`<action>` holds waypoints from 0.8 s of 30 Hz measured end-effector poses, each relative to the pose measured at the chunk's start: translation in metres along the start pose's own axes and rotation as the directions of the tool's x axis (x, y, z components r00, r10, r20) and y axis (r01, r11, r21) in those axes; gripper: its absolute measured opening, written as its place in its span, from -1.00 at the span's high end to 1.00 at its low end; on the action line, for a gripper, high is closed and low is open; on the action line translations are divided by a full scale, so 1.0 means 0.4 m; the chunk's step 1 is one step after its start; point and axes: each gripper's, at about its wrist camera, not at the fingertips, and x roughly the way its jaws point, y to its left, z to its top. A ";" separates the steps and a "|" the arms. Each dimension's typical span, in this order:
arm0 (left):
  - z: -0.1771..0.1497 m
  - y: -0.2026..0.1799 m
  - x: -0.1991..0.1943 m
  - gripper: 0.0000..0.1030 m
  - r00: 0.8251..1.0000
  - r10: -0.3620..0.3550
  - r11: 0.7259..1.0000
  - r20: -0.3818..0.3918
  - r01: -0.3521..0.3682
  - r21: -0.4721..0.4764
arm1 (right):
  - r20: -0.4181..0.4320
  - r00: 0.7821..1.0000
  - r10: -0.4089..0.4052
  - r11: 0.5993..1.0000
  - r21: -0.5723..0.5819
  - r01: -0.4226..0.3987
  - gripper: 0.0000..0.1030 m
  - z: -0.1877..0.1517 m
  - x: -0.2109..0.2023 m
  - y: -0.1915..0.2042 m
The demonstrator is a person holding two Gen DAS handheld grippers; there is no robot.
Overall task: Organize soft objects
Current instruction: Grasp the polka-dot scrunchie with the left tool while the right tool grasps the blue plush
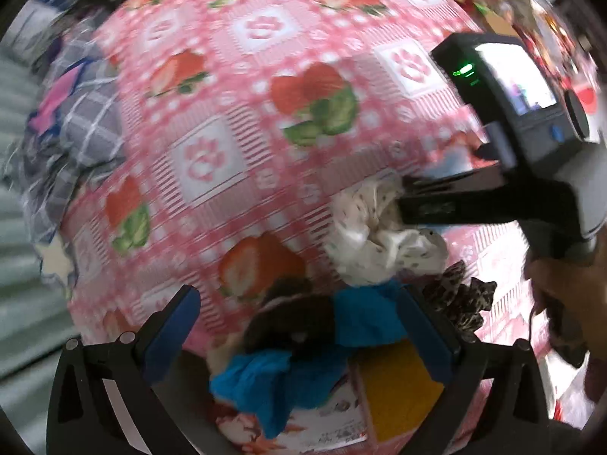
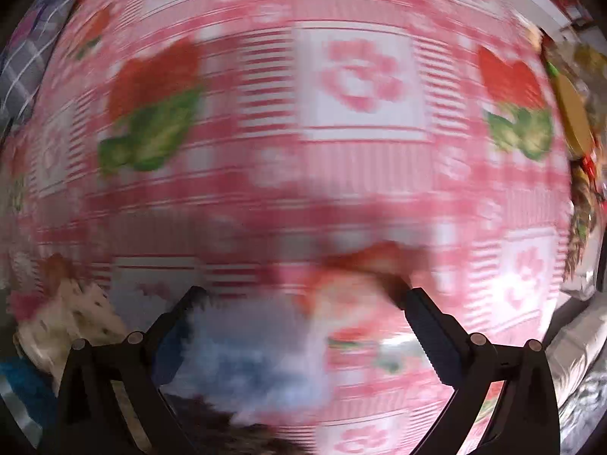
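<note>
Left wrist view: soft pile near, on strawberry-print cloth (image 1: 242, 121) — blue cloth (image 1: 265, 379), dark fuzzy item (image 1: 292, 318), white dotted fabric (image 1: 375, 235). Left gripper (image 1: 303, 341) fingers apart, astride it; right gripper (image 1: 402, 199) touches the white fabric, its fingers apart in its own view. Sorting looks barely started.

I count two blue cloths (image 1: 265, 379), one white spotted cloth (image 1: 371, 242), one leopard-print piece (image 1: 461, 299), one yellow block (image 1: 398, 390).
</note>
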 end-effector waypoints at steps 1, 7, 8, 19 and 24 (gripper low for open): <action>0.012 -0.014 0.009 -0.99 1.000 0.003 1.000 -0.007 -0.003 0.026 | 0.000 1.000 -0.005 1.000 0.025 0.005 -1.00 -0.005 0.000 -0.038; 0.068 -0.049 0.031 -0.99 1.000 -0.005 0.998 -0.023 0.007 0.062 | -0.012 0.999 -0.041 0.983 0.176 0.042 -1.00 -0.049 -0.006 -0.248; 0.081 -0.050 0.033 -0.99 1.000 -0.015 0.998 -0.025 0.016 0.054 | -0.013 1.000 -0.027 0.979 0.200 0.029 -1.00 -0.058 -0.009 -0.270; 0.171 -0.013 0.105 -0.99 0.992 -0.089 0.995 -0.086 0.085 -0.051 | 0.162 0.958 0.237 0.947 -0.258 -0.191 -1.00 -0.148 -0.163 -0.129; 0.202 0.005 0.153 -0.99 0.989 -0.097 0.993 -0.112 0.089 -0.076 | 0.134 0.974 0.184 0.910 -0.397 -0.117 -1.00 -0.148 -0.110 -0.032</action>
